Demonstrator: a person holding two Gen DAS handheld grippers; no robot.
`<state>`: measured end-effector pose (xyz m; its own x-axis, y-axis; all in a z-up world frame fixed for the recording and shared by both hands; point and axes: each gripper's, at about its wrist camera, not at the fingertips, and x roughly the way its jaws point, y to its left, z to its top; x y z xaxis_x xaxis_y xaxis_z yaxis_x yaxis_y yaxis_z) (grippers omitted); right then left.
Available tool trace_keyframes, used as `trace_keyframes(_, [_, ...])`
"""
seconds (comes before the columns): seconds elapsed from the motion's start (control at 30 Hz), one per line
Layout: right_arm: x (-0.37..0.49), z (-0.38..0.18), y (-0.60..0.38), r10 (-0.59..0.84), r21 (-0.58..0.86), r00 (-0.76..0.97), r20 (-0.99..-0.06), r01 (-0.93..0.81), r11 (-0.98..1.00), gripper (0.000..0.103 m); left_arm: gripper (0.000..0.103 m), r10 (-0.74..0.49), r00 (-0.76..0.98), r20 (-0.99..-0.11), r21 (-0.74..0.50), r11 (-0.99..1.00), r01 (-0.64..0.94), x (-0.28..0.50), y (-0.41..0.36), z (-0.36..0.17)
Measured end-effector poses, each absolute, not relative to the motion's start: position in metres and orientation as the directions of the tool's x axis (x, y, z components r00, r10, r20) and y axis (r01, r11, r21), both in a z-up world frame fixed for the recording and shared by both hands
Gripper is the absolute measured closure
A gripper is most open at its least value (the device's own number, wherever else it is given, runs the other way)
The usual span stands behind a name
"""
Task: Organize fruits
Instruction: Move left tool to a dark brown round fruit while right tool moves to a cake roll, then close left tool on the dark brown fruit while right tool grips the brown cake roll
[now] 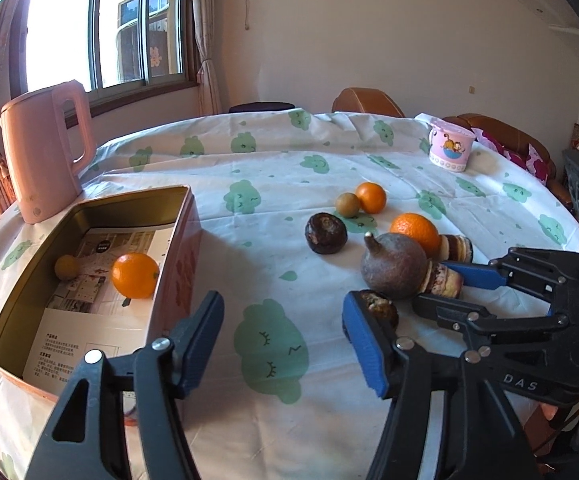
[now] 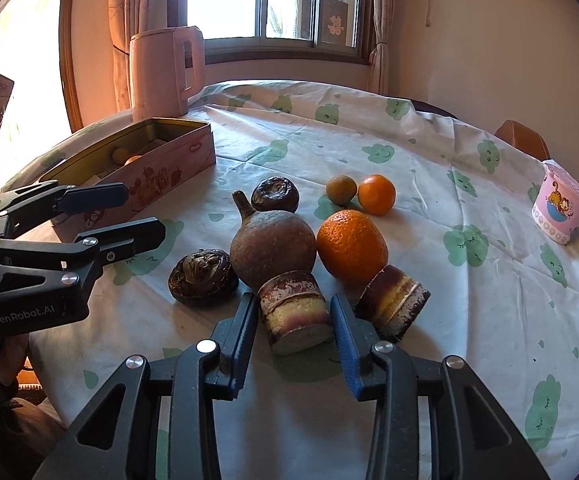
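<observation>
Two fruits already lie in the open tin (image 1: 89, 216): an orange (image 1: 135, 275) and a small yellowish fruit (image 1: 66, 267), on printed paper lining its floor. Judging by that, the sorting has barely begun.

Most of it waits on the cloud-print tablecloth (image 2: 469, 184). From the right wrist view, a big brown stemmed fruit (image 2: 272, 249) sits at centre, a large orange (image 2: 351, 246) touching it at three o'clock. A small tangerine (image 2: 376, 194) and a greenish-brown round fruit (image 2: 341, 189) sit together at one o'clock. One dark water chestnut (image 2: 275, 199) lies at twelve, another (image 2: 202, 277) at nine. Two sugarcane pieces lie nearest.

The right gripper (image 2: 293, 322) has its jaws narrow around the nearer sugarcane piece (image 2: 295, 312), the pads at its sides, though I cannot tell for sure that they press. The second piece (image 2: 393, 302) lies just beside, at three o'clock.

The left gripper (image 1: 283, 334) hangs half open and empty between tin and pile, one pad just beside a water chestnut. A pink kettle (image 1: 43, 148) stands behind the tin; a pink cup (image 1: 449, 148) sits far off.
</observation>
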<state>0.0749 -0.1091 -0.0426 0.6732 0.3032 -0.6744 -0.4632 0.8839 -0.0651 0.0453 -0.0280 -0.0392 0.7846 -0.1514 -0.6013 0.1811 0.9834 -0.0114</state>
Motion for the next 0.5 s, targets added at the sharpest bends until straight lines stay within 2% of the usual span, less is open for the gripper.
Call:
trace_keyframes(0.1, [0.073,-0.040,-0.112,0.312,-0.054,0.687,-0.656,-0.456,0.888,0.063,0.033,-0.187,0.786,-0.589,-0.010,0.975,0.224,0.043,-0.039,-0.034])
trace_keyframes(0.37, [0.067,-0.030,-0.131,0.343,0.023,0.749,-0.567,-0.401,0.916,0.063,0.033,-0.221,0.751,-0.622,0.008,0.957,0.289,0.047,-0.059,-0.039])
trace_keyframes(0.47, [0.066,-0.028,-0.136,0.338,0.043,0.765,-0.548,-0.377,0.925,0.063,0.035,-0.240,0.722,-0.649,0.003,0.948,0.318,0.053,-0.065,-0.044])
trace_keyframes(0.5, [0.066,-0.028,-0.137,0.337,0.048,0.768,-0.545,-0.372,0.927,0.063,0.040,-0.250,0.709,-0.659,-0.007,0.945,0.327,0.055,-0.067,-0.045])
